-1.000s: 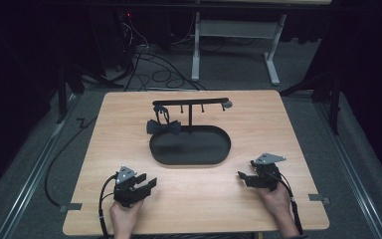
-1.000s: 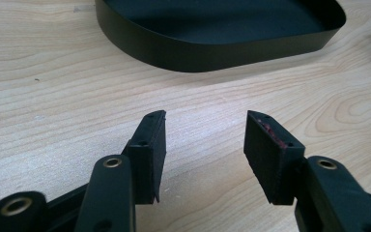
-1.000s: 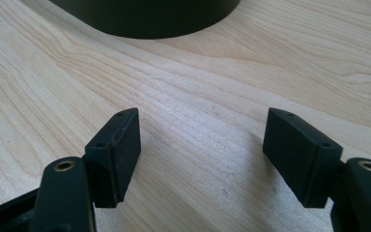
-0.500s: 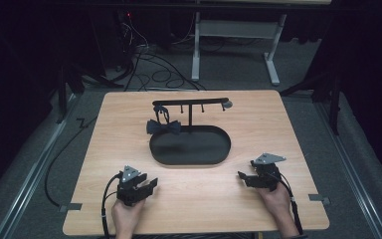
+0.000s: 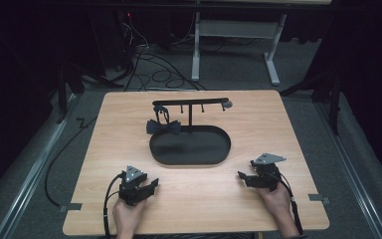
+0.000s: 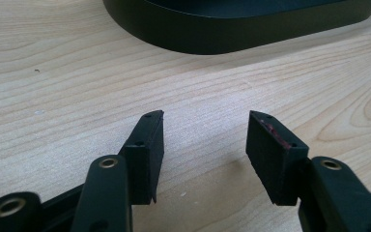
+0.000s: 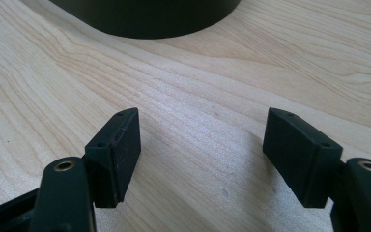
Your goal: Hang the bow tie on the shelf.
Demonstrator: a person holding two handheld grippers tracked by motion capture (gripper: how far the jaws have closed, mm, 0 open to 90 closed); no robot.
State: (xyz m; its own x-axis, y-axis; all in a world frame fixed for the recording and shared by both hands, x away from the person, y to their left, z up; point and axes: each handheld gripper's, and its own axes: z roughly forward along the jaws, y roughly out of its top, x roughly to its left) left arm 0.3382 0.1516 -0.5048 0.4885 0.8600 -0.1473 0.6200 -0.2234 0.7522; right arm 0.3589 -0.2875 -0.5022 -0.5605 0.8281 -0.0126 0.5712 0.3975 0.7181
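A black oval tray (image 5: pixel 165 157) lies in the middle of the wooden table (image 5: pixel 278 124). Behind the tray rises a black T-shaped stand (image 5: pixel 189 102) with small hooks. A black bow tie (image 5: pixel 163 127) hangs from the stand's left end, over the tray's back left rim. My left gripper (image 5: pixel 151 185) rests near the front left of the table, open; its jaws have just been opening a little with nothing between them (image 6: pixel 205 121). The right gripper (image 5: pixel 242 177) sits at the front right, open and empty (image 7: pixel 203 118). Both point toward the tray (image 6: pixel 222 34), whose wall (image 7: pixel 145 19) lies just ahead.
A person's hands (image 5: pixel 127 216) hold both grippers at the table's front edge. Cables (image 5: pixel 144 55) and the legs of another table (image 5: pixel 273 59) lie on the dark floor beyond. Bare wood lies between the grippers and the tray.
The left gripper has shifted slightly. The right hand, the tray, the stand and the bow tie have not moved.
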